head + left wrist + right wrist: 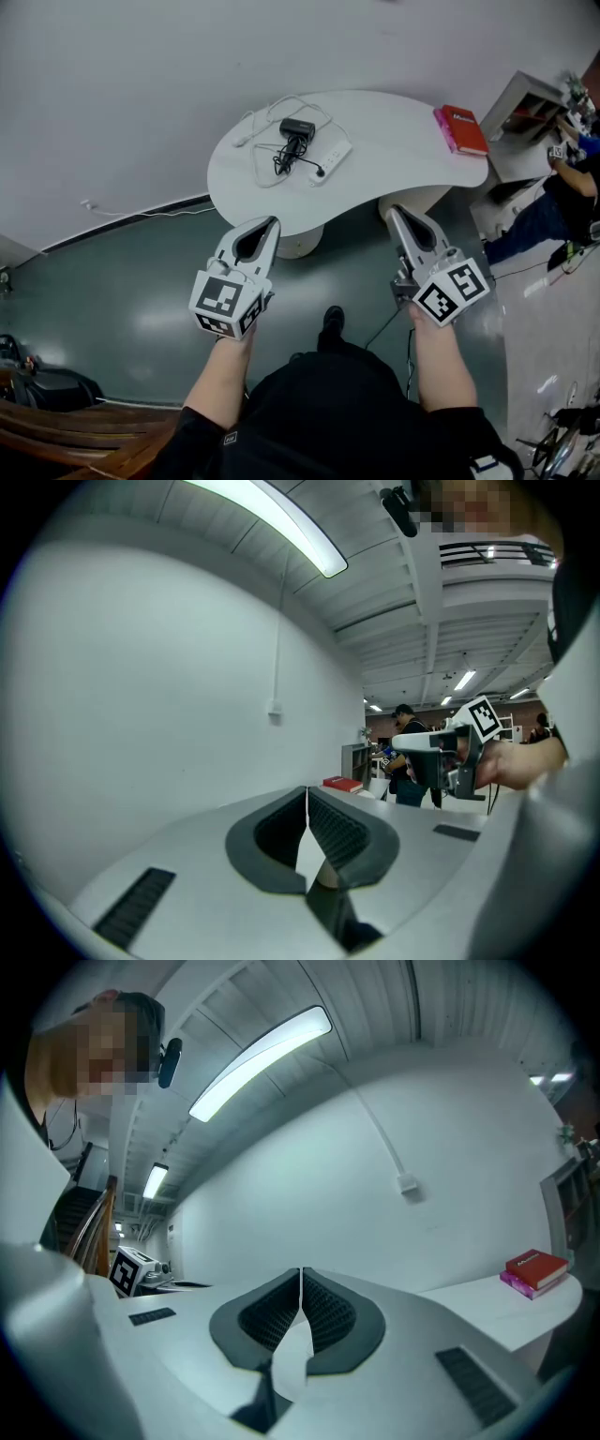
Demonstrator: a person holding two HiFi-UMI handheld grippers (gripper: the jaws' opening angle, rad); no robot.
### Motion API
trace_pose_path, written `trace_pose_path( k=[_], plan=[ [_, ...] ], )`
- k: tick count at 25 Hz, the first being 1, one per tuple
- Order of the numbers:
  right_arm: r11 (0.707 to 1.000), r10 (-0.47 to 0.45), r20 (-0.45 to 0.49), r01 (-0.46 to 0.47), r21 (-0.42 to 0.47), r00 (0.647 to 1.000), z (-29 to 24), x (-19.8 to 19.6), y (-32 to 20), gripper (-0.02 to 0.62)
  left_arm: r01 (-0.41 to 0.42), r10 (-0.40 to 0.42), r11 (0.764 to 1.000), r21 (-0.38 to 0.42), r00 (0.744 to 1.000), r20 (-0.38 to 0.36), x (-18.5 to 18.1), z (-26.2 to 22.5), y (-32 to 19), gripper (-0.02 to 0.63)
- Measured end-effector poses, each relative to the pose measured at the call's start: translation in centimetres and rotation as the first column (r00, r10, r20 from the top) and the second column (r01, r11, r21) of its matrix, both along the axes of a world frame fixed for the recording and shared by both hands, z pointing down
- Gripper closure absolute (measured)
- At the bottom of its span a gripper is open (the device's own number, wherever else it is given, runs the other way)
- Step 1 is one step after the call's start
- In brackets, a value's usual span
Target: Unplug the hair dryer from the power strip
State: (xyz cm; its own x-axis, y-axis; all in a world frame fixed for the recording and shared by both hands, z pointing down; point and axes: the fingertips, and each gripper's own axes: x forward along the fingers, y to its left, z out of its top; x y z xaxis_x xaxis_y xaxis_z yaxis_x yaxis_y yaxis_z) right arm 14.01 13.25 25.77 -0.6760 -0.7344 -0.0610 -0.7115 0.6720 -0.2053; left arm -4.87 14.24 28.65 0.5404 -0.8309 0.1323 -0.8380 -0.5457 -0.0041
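The black hair dryer (297, 133) lies on the white curved table (394, 122), beside the white power strip (330, 159). Its dark cord loops next to the strip, and a white cable (267, 112) curls round both. My left gripper (273, 222) is shut and empty, held short of the table's near edge. Level with it, my right gripper (393, 211) is also shut and empty. In the left gripper view the jaws (307, 790) meet in a thin line, and the right gripper view (301, 1271) shows the same. Neither gripper view shows the dryer or the strip.
A red book (461, 128) on a pink one lies at the table's right end. A grey shelf unit (530, 103) and a seated person (562, 192) are at the far right. A cable (141, 211) runs along the wall's foot. Wooden steps (56, 436) are at the lower left.
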Motion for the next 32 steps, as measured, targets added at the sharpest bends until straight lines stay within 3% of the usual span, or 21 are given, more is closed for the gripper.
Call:
trace_pose_path(
  k=[9,17,26,32],
  plan=[
    [0.999,-0.052,0.031,0.052,-0.015,0.998,0.4,2.4,-8.0,0.560,0.042,-0.042,0.999,-0.013,0.999,0.032,2.6,-0.4,-7.4,0.591],
    [0.997,-0.072,0.061,0.074,-0.029,0.995,1.5,4.6,-12.0,0.560,0.079,-0.078,0.997,-0.009,0.995,0.055,4.0,-0.7,-11.0,0.591],
    [0.992,-0.085,0.039,0.088,-0.090,0.996,3.8,2.8,-15.2,0.560,0.078,-0.077,0.996,-0.037,0.996,0.042,2.5,1.1,-14.6,0.590],
    [0.994,-0.056,0.002,0.056,-0.093,0.998,3.7,-0.4,-19.2,0.560,0.044,-0.043,0.998,-0.040,0.999,0.015,-0.8,2.0,-19.1,0.591]
  ],
)
